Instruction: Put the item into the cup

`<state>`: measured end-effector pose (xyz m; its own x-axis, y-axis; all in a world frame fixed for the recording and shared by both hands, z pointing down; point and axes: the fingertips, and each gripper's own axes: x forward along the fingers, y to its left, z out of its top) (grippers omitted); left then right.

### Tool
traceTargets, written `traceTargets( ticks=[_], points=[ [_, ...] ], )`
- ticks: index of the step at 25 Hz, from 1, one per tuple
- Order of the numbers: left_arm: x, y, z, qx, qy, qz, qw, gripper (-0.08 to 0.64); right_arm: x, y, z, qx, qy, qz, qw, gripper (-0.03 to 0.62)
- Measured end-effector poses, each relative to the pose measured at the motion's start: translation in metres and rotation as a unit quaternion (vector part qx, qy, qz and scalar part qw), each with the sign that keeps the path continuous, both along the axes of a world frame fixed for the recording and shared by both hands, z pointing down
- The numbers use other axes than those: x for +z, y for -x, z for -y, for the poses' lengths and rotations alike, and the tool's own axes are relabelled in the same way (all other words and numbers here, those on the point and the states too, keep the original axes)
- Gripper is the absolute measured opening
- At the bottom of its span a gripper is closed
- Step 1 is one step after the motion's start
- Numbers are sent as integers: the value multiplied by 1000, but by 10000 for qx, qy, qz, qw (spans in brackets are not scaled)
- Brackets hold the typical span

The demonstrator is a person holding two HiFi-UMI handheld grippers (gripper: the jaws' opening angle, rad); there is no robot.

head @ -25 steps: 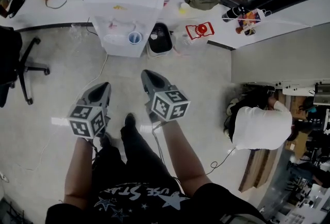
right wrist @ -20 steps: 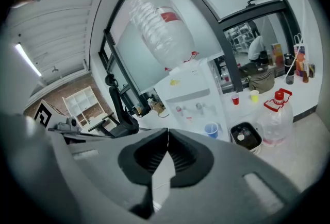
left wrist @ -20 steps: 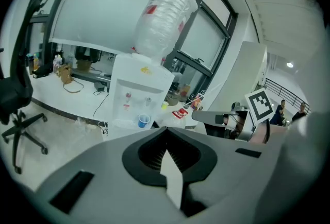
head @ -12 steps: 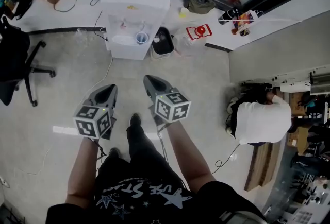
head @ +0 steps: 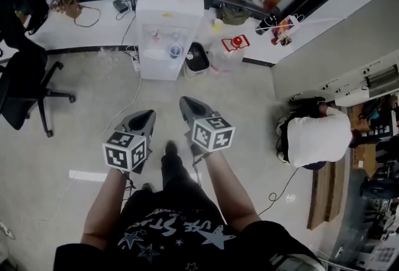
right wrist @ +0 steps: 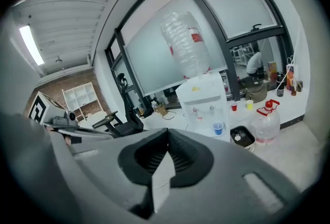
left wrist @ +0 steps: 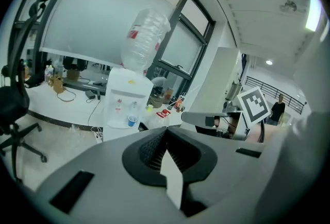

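A small blue cup (head: 176, 50) stands in the tap bay of a white water dispenser (head: 169, 27) ahead of me across the floor. It also shows in the left gripper view as the blue cup (left wrist: 132, 120) and in the right gripper view as the blue cup (right wrist: 218, 128). My left gripper (head: 148, 115) and right gripper (head: 186, 101) are held side by side at waist height, both pointing at the dispenser and well short of it. The left gripper (left wrist: 166, 133) and right gripper (right wrist: 167, 135) have their jaws together, with nothing held between them.
A black bin (head: 197, 58) and a red-capped water jug (head: 235, 43) stand to the right of the dispenser. A black office chair (head: 25, 86) is at the left. A person in a white shirt (head: 312, 142) crouches at the right. Cables trail over the floor.
The head view has lifted, so the dispenser and its bottle show more fully and a little further right. Both grippers stay shut, side by side, and sit slightly right of before.
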<state>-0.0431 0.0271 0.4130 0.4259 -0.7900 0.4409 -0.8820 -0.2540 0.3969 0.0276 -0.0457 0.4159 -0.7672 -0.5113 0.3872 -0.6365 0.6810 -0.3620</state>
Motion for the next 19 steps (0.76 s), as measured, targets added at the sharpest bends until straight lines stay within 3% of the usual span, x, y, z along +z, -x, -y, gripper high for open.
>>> traceTargets(
  ticks=[7,19],
  points=[
    [-19,-1,-64,9,-182,-2,9998,6,-13,-18,-63,111,-90,-80,9999,0],
    [-47,20,-151,-49,-490,88,9987,6,-38,-13,-170,139,-346,-92,9993,0]
  ],
)
